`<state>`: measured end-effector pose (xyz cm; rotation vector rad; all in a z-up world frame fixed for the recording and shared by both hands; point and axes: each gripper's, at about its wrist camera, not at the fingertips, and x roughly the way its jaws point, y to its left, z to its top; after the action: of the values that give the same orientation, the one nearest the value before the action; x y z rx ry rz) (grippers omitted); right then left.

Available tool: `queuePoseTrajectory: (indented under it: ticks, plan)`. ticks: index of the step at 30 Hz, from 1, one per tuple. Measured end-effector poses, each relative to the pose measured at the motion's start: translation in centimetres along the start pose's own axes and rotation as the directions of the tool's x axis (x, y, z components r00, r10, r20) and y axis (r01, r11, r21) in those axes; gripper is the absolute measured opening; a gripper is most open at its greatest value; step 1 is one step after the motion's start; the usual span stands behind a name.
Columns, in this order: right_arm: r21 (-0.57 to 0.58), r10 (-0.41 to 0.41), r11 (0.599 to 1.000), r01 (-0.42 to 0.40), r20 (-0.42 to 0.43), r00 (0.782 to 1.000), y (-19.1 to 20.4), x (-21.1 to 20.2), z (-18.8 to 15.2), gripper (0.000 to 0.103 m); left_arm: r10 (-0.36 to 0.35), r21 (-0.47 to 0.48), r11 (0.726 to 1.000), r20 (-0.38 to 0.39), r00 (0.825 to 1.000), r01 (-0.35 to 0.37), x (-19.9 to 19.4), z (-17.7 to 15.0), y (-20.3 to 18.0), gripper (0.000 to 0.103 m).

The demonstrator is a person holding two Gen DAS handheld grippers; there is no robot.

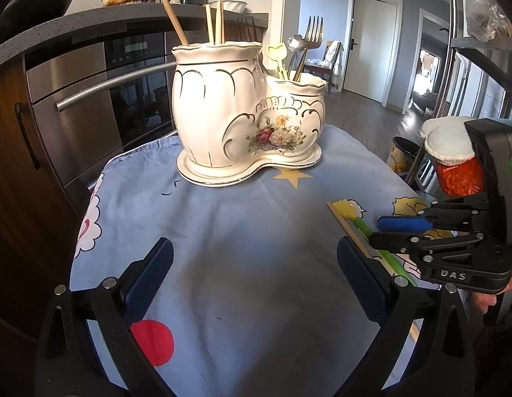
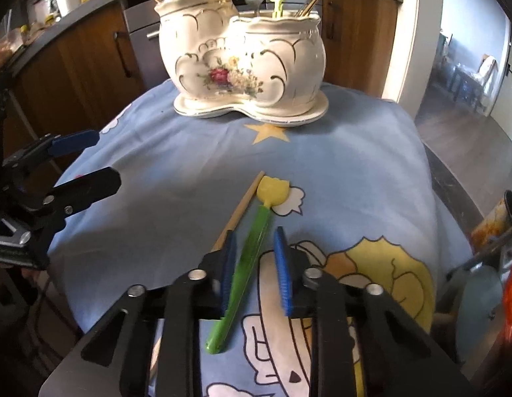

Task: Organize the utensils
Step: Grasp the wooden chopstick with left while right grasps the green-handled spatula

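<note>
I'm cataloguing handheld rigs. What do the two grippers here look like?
Both are black linkage frames with silver pivot bolts and blue ribbed finger pads. The right gripper has a boxy black body marked "DAS" in white and a small green light. The left gripper shows the same black arms and blue pads. No cables or sleeves are visible.

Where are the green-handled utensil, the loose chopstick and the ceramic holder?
green-handled utensil (image 2: 252, 251), right wrist view, mid handle.
loose chopstick (image 2: 244, 203), right wrist view, shaft.
ceramic holder (image 1: 216, 112), left wrist view, taller pot's wall.

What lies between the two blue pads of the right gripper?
In the right wrist view, the green handle of the yellow-headed utensil lies between the right gripper's pads. A gap still shows beside it.
</note>
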<state>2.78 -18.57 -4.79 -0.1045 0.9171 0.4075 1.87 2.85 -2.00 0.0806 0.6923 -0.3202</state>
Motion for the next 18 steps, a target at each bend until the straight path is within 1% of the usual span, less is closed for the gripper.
queuePoseTrajectory:
  ticks: [3,5,6,9,14,16,18]
  plan:
    - [0.009,0.007,1.000,-0.007,0.002,1.000,-0.1,0.4,0.0,0.020,-0.002,-0.002,1.000,-0.006,1.000,0.002,0.1,0.0,-0.3,0.097]
    - [0.007,0.003,1.000,-0.003,0.006,1.000,-0.1,0.5,0.1,0.018,-0.005,0.000,1.000,-0.007,1.000,0.005,0.1,0.1,-0.5,0.097]
    - [0.005,0.002,1.000,-0.002,0.010,1.000,-0.2,0.4,0.1,0.015,-0.006,0.001,1.000,-0.008,1.000,0.006,0.2,0.1,-0.6,0.097]
    - [0.011,0.006,1.000,-0.006,0.018,1.000,-0.9,0.3,0.0,0.010,-0.011,0.000,1.000,-0.020,1.000,0.011,0.4,0.2,-1.3,0.097]
    - [0.049,-0.008,0.999,0.005,0.057,0.998,-3.1,-1.0,-0.1,0.010,-0.017,0.013,1.000,-0.063,0.998,0.018,1.1,0.2,-3.1,0.097]
    - [0.068,-0.016,0.998,0.011,0.069,0.997,-4.0,-1.4,-0.3,0.010,-0.035,0.003,0.999,-0.090,0.995,0.035,1.4,0.2,-4.0,0.097]
    - [0.089,-0.022,0.996,0.015,0.081,0.996,-4.9,-1.8,-0.5,0.010,-0.051,0.003,0.999,-0.110,0.993,0.052,1.7,0.1,-4.9,0.092]
